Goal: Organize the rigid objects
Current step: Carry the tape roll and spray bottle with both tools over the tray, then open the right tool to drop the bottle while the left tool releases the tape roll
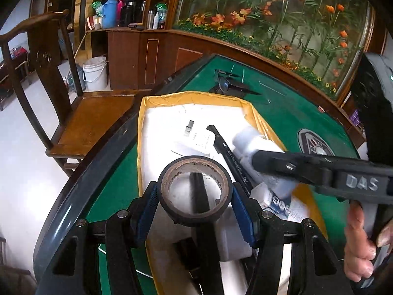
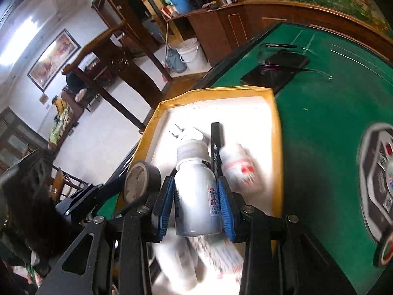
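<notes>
A box (image 1: 143, 132) is set on the table (image 1: 294, 113), close to its edge. Inside the box a plug (image 1: 194, 140), a pen (image 1: 231, 157) and a second bottle (image 2: 237, 169) are laid; in the right wrist view the plug is found left of the pen and the second bottle right of it. A roll of tape (image 1: 195, 194) is held between the left tongs (image 1: 194, 204) above the box's near part. A bottle (image 2: 196, 194) is gripped in the right tongs (image 2: 196, 204) over the box, to the right of the tape. Behind the box, a dark flat case (image 2: 275, 73) is placed on the table. Beyond the table's edge a chair (image 1: 81, 123) is stood, with a bucket (image 1: 95, 72) on the floor behind it.
</notes>
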`<state>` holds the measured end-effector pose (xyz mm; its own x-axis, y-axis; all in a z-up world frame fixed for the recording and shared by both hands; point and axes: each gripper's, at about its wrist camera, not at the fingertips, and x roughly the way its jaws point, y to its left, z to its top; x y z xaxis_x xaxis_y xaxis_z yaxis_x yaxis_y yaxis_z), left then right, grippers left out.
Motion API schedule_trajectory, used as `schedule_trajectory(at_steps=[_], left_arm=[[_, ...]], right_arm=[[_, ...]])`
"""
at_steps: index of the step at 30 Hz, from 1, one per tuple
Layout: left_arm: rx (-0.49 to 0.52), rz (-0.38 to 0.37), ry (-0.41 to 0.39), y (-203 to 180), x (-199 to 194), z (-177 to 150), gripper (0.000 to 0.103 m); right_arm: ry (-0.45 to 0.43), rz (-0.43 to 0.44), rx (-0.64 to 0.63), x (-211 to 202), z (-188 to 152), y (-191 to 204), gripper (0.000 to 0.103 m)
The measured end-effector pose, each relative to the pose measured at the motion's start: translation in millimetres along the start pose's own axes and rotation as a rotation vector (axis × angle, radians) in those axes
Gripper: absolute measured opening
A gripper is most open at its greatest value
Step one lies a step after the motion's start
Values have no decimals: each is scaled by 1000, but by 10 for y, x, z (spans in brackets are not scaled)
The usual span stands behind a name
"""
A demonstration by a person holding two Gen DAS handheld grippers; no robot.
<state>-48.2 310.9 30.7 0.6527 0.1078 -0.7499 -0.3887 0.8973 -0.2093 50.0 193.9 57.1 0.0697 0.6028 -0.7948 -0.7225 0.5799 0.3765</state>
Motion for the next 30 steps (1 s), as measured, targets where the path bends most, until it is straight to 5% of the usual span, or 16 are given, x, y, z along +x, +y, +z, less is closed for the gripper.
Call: schedule_trajectory(at_steps=[10, 18, 22, 28, 30], left_arm=[[4, 3, 2, 9, 32, 23, 63], [7, -2, -7, -9, -98, -31, 68], [-5, 7, -35, 20, -232, -59, 68], [-29, 11, -79, 115, -442, -62, 69], [-34, 9, -93, 147, -521, -72, 69]], right_arm=[[32, -43, 14, 297, 114, 6, 34], [-24, -26, 4, -48, -54, -73, 35], [-19, 89, -10, -364, -326, -27, 35], [126, 389, -76, -546, -878, 258, 32], [119, 412, -119, -612, -1008, 335, 32]])
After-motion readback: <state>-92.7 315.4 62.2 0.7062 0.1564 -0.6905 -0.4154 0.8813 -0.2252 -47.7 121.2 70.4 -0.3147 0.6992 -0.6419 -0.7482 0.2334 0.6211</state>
